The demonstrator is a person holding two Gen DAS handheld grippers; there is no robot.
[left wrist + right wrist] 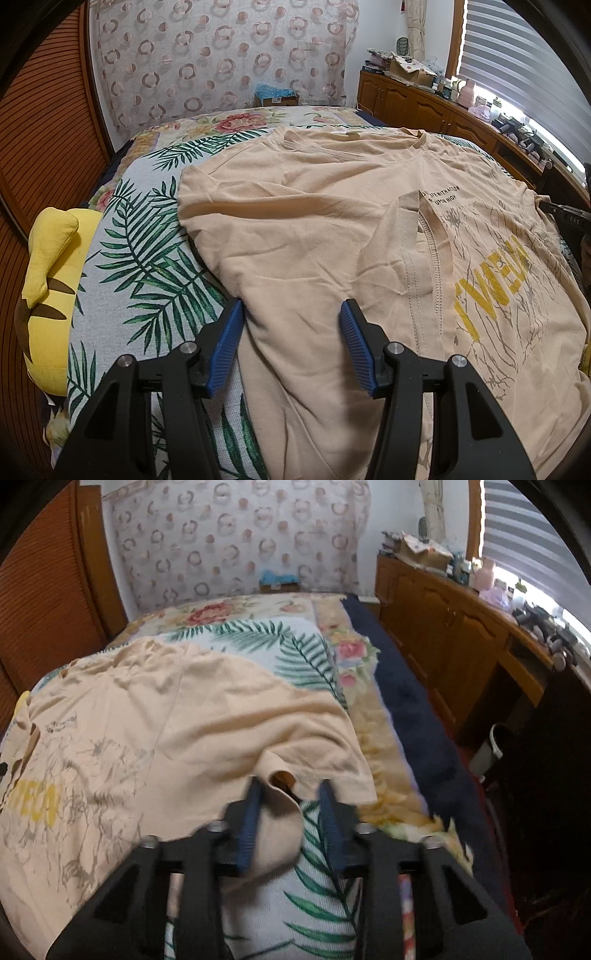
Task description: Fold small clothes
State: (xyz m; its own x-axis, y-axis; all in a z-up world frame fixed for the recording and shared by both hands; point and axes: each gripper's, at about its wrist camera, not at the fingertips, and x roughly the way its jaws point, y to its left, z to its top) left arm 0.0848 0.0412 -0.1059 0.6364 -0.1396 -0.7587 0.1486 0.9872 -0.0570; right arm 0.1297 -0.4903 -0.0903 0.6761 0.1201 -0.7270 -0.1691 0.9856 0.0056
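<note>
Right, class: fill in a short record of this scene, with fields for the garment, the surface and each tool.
garment: beige T-shirt, print side up, spread out
surface: leaf-print bedspread
left tool: open, over the shirt's edge
right tool: open, sleeve hem between its pads
nearby: yellow plush toy beside the bedspread

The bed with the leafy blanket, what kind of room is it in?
Most likely a bedroom in a home. The bed fills the middle under a leaf-print cover, a yellow plush toy sits at its edge, and a wooden cabinet cluttered with household things runs below a window blind.
</note>
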